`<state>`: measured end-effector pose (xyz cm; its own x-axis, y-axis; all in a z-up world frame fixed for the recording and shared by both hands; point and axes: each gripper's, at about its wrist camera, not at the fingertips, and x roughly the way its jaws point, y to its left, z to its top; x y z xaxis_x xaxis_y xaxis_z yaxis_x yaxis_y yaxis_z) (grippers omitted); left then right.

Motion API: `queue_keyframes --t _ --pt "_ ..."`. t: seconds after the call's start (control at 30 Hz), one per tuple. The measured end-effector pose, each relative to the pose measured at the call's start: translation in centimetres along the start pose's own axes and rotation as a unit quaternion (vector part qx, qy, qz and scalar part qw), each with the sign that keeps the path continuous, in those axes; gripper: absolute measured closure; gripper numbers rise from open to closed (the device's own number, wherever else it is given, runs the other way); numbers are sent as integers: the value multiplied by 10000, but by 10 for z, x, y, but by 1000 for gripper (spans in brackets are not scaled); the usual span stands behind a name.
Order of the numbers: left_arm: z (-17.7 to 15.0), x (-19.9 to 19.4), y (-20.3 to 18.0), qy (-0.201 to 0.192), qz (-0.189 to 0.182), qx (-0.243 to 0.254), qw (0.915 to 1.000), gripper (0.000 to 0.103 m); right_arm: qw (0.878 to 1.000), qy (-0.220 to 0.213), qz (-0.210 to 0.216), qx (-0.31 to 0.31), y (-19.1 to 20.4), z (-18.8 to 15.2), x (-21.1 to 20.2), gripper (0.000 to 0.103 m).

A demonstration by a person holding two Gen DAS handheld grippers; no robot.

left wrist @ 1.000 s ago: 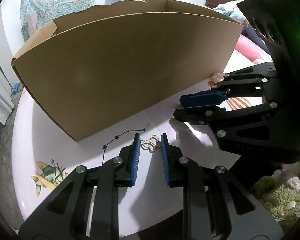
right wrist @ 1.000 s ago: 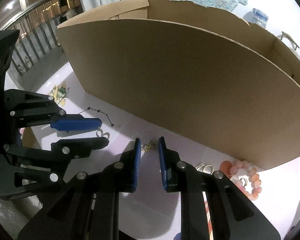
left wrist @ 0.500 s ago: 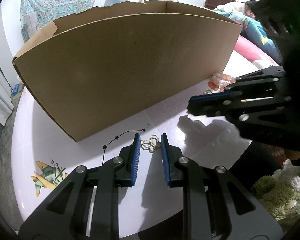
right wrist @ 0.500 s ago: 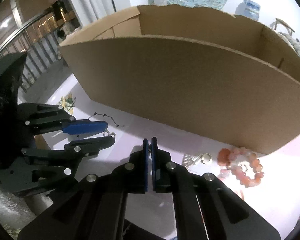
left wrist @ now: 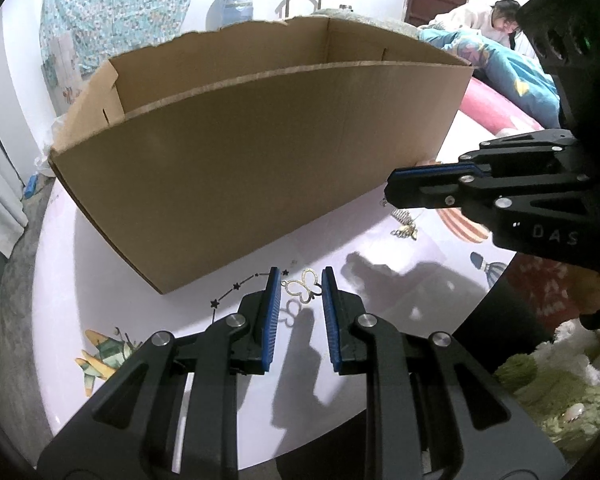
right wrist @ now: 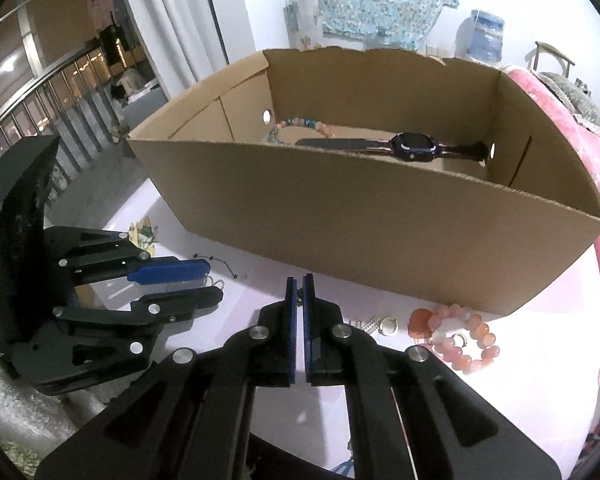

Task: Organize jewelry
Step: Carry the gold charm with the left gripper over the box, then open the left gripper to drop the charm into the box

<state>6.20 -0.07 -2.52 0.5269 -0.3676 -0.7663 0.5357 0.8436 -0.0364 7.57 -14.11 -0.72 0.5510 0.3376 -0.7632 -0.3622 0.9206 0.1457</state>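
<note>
The right gripper (right wrist: 299, 286) pinches a tiny charm (right wrist: 299, 293) (barely visible), which could slip out before reaching the box (right wrist: 340, 216). The left gripper (left wrist: 299, 280) clamps a butterfly pendant (left wrist: 302, 290).

I note a plain brown cardboard box (right wrist: 364, 236) on a pale pink-white table (left wrist: 100, 304) printed with a yellow-green plane (left wrist: 100, 356) and a black star chain (left wrist: 236, 290). Both grippers I hold are black with blue pads (left wrist: 270, 320). The butterfly pendant (left wrist: 302, 289) is gold. The bead bracelet (right wrist: 458, 338) is pink and orange. In the box: a dark purple watch (right wrist: 414, 147) and a pastel beaded strand (right wrist: 304, 125).
</note>
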Motion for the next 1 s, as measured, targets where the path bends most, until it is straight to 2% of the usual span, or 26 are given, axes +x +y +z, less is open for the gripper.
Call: queue_keyframes --t 0.23,0.5,0.7,0.83,1.0 --pt "10 -22 -3 -261 -138 73 9995 84 9997 -224 -23 -61 3 8 -16 100" --pt "40 -63 -7 -772 -496 143 9957 84 9958 -866 172 -232 11 29 -62 100" --pt "70 -82 -5 -1195 -680 119 9904 84 9903 -1328 351 -201 1 54 -86 100" --pt "87 -83 -2 -1309 -583 143 9896 84 9881 -1470 429 -107 -15 73 -89 100" --pt "106 -79 9 -1298 -514 95 9902 84 9884 -1375 635 116 -39 98 -84 100"
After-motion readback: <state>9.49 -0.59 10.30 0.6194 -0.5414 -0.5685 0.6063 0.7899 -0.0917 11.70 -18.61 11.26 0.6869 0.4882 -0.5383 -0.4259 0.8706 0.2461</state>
